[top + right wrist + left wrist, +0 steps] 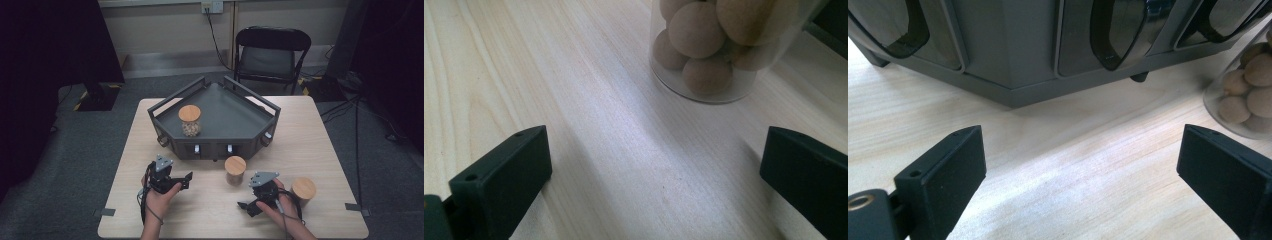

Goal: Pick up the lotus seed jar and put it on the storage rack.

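Three clear jars with wooden lids hold round nuts. One jar (190,120) stands inside the dark grey tray (235,117) at its left. A second jar (235,170) stands on the table just in front of the tray; its lower part is seen in the left gripper view (1245,95) and the right gripper view (716,47). The third jar (303,191) stands at the right, beside my right hand. My left gripper (181,181) (1080,175) is open over bare table, left of the middle jar. My right gripper (248,206) (654,175) is open, below and right of that jar.
The tray's front wall (1018,55) with its dark slots rises close ahead of my left gripper. A black folding chair (270,52) stands behind the light wooden table (210,215). Cables run over the grey floor at the right.
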A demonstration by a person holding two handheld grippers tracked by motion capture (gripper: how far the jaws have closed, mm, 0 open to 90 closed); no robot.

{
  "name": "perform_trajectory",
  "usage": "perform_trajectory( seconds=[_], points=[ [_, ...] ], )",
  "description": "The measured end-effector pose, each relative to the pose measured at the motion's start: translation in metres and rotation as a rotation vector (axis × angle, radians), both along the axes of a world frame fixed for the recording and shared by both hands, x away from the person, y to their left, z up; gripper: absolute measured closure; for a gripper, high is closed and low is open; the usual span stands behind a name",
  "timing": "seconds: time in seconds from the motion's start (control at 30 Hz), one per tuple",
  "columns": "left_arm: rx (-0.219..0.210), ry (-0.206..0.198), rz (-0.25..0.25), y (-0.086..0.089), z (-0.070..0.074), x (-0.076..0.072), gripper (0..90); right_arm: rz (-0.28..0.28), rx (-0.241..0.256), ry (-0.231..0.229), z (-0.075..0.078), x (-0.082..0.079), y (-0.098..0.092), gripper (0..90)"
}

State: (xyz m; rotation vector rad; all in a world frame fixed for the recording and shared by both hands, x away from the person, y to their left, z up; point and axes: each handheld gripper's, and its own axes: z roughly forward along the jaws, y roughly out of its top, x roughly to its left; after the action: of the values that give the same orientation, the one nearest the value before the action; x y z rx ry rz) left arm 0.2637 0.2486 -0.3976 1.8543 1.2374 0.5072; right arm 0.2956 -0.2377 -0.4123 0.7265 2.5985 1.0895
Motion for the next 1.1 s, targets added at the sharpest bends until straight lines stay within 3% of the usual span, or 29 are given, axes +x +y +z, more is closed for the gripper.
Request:
perform_trajectory(
  seconds=[1.1],
  points=[
    [0.032,0.043,0.022,0.009,-0.015,-0.008,5.5,0.0,0.0,0.0,0.0,0.0,0.0,0.0]
  ],
)
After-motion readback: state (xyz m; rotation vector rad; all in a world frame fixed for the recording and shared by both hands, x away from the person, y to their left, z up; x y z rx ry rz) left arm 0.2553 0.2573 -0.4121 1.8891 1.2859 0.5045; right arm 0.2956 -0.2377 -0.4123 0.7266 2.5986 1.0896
